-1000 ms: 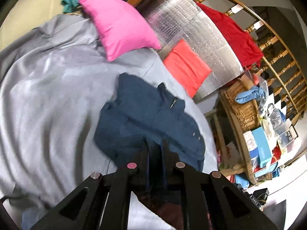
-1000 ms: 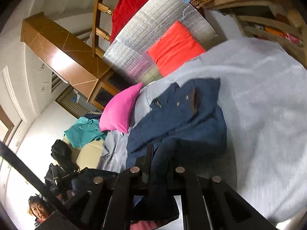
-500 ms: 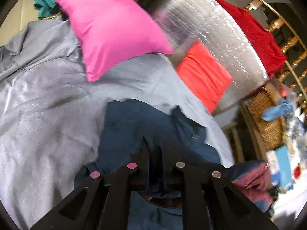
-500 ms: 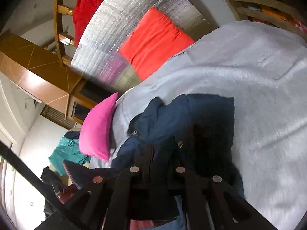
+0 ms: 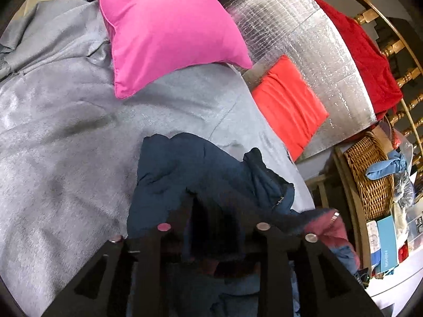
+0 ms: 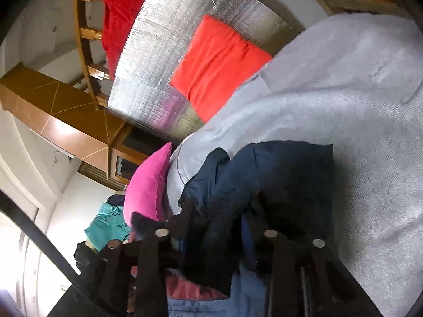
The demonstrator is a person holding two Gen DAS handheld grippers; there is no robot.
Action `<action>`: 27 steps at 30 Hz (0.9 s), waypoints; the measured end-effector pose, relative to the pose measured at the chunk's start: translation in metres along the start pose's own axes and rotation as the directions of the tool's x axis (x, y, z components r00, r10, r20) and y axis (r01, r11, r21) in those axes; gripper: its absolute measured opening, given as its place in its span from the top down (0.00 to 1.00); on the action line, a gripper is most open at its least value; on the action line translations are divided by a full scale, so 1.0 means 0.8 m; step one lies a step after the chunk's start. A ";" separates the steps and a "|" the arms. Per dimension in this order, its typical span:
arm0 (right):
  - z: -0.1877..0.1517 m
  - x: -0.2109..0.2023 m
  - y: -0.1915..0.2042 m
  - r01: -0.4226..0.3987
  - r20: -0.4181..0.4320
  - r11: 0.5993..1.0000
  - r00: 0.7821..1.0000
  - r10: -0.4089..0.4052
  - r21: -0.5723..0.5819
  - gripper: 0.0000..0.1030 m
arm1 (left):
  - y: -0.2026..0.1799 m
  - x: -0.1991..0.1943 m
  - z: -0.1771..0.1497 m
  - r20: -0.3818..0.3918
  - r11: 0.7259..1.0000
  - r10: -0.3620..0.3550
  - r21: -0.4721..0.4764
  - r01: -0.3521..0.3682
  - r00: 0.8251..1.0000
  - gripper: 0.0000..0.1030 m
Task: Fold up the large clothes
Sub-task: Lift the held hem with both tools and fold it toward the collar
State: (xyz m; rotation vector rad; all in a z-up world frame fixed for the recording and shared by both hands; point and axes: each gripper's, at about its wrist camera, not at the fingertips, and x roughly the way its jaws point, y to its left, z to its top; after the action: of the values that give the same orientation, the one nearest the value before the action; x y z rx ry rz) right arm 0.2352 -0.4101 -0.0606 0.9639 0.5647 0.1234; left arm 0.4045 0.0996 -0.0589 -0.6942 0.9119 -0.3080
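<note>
Lying bunched on the grey bedspread (image 5: 66,158), the dark blue jacket (image 5: 185,169) is seen in the lower centre of the left wrist view and again in the lower centre of the right wrist view (image 6: 277,174). The left gripper (image 5: 215,206) has just been opening; its jaws are parted, with dark cloth lying loose between them rather than pinched. The right gripper (image 6: 224,211) has likewise just been opening, and folds of the jacket are draped between its spread fingers. A pink pillow (image 5: 164,26) is seen at the upper centre, an orange cushion (image 5: 288,103) to its right against silver insulation sheet (image 5: 304,34).
</note>
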 end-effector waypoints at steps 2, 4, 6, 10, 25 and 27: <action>-0.004 -0.012 0.006 0.008 0.019 1.000 1.000 -0.008 -0.027 0.51 | 0.002 -0.008 -0.002 0.025 0.998 0.056 -0.001 -0.056 0.998 0.21; -0.007 -0.030 0.011 0.022 0.061 0.998 0.998 -0.018 -0.063 0.44 | 0.012 -0.026 -0.005 0.059 0.997 0.077 -0.015 -0.076 0.995 0.16; -0.007 -0.044 0.010 0.042 0.089 0.997 0.995 -0.036 -0.070 0.43 | 0.021 -0.043 -0.006 0.082 0.998 0.039 -0.050 -0.035 0.996 0.16; -0.012 -0.045 0.021 0.143 0.069 0.976 0.989 -0.133 -0.166 0.43 | 0.012 -0.047 -0.006 0.115 0.995 0.089 0.024 -0.092 0.989 0.16; -0.019 0.054 0.035 0.422 -0.002 0.805 0.885 -0.465 -0.417 0.93 | -0.009 0.031 -0.011 -0.025 0.960 0.210 0.195 -0.201 0.977 0.85; -0.016 0.048 0.038 0.410 0.009 0.823 0.897 -0.442 -0.394 0.99 | -0.008 0.025 -0.008 -0.016 0.962 0.204 0.190 -0.198 0.979 0.88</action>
State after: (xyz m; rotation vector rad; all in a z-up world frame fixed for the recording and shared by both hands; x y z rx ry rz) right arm 0.2658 -0.3698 -0.0573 0.4282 0.7889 -0.1272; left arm 0.4115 0.0819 -0.0694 -0.4192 0.9651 -0.2220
